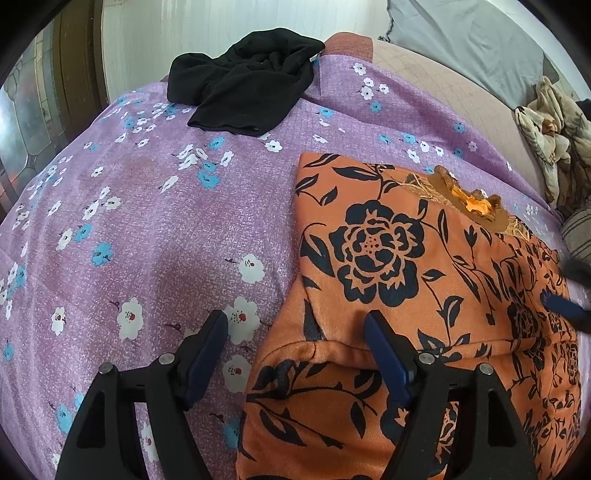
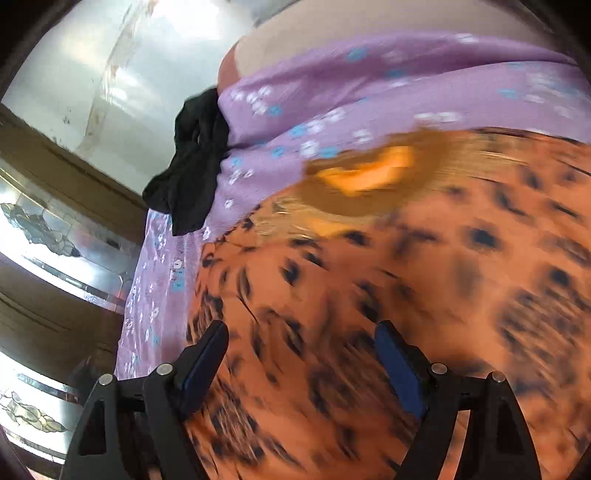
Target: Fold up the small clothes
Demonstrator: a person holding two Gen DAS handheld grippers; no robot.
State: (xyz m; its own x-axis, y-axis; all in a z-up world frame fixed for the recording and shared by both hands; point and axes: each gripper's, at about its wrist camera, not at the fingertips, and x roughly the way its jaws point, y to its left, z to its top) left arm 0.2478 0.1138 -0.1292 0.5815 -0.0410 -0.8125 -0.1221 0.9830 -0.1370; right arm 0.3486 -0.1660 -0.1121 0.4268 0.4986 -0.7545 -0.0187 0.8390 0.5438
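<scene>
An orange garment with a dark floral print (image 1: 399, 280) lies on the purple flowered bedsheet (image 1: 155, 229), partly folded, with a brown lace neckline (image 1: 461, 199) at its far edge. My left gripper (image 1: 295, 332) is open and empty, low over the garment's left edge. A blue fingertip (image 1: 565, 308) of the right gripper shows at the garment's right side. In the blurred right wrist view, my right gripper (image 2: 301, 341) is open and empty just above the same garment (image 2: 406, 277). A crumpled black garment (image 1: 243, 85) lies at the far end of the sheet; it also shows in the right wrist view (image 2: 192, 166).
A white wall (image 1: 184, 33) stands behind the bed. A grey cloth (image 1: 472, 40) and a beige patterned blanket (image 1: 554, 147) lie at the far right. A wooden door frame and patterned glass (image 2: 37, 229) are to the left.
</scene>
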